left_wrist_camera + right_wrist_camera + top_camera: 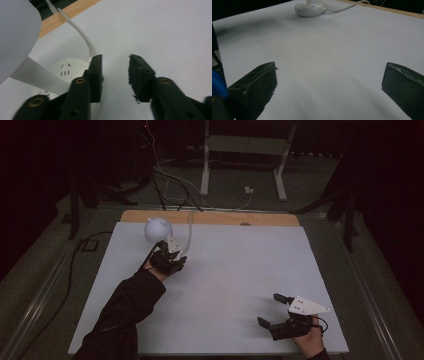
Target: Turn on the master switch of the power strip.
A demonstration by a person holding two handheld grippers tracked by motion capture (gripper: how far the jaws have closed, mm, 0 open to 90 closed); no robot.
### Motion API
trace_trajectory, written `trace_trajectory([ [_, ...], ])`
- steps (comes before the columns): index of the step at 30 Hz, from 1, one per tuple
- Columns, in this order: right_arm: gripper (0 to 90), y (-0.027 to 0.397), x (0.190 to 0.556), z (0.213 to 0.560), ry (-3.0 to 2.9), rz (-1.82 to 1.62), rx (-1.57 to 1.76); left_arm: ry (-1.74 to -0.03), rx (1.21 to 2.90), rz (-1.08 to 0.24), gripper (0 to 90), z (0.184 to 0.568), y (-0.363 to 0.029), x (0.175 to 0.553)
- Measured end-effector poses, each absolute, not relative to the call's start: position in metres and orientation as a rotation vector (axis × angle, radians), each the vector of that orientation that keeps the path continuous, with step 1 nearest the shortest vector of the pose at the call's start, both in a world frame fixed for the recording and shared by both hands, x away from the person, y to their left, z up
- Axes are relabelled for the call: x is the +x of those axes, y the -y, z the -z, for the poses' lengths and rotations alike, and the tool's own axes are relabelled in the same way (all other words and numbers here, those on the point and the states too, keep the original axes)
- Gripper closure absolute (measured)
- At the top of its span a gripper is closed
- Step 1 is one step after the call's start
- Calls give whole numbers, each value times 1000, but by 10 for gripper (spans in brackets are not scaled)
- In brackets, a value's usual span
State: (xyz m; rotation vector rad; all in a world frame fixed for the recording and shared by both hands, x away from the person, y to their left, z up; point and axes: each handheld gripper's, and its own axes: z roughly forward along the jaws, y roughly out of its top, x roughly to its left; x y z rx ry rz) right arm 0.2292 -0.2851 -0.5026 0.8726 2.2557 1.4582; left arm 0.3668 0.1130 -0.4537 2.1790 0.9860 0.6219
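- Left gripper (176,261): jaws partly open, empty, beside the lamp (158,230) base.
- Right gripper (273,311): jaws wide open, empty, over the bare surface (235,270).

In the left gripper view we see the lamp's pale shade (15,32) cut off by the top and left edges, and the left claw (115,75) hiding part of its round base (67,68) (markings too small to read).
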Motion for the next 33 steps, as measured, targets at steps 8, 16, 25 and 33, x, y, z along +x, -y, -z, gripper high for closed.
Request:
trace_trajectory([
  [8,0,285,229,502,-2254,-1457,873,-935,2196,-511,322,446,-114,359],
  [16,0,285,229,502,-2254,-1459,872,-877,2244,-344,45,444,-113,351],
  [25,0,285,229,503,-2254,-1456,876,-808,2202,-235,1,437,-124,343],
  [33,0,284,229,503,-2257,-1453,877,-745,2203,-182,1,436,-137,334],
])
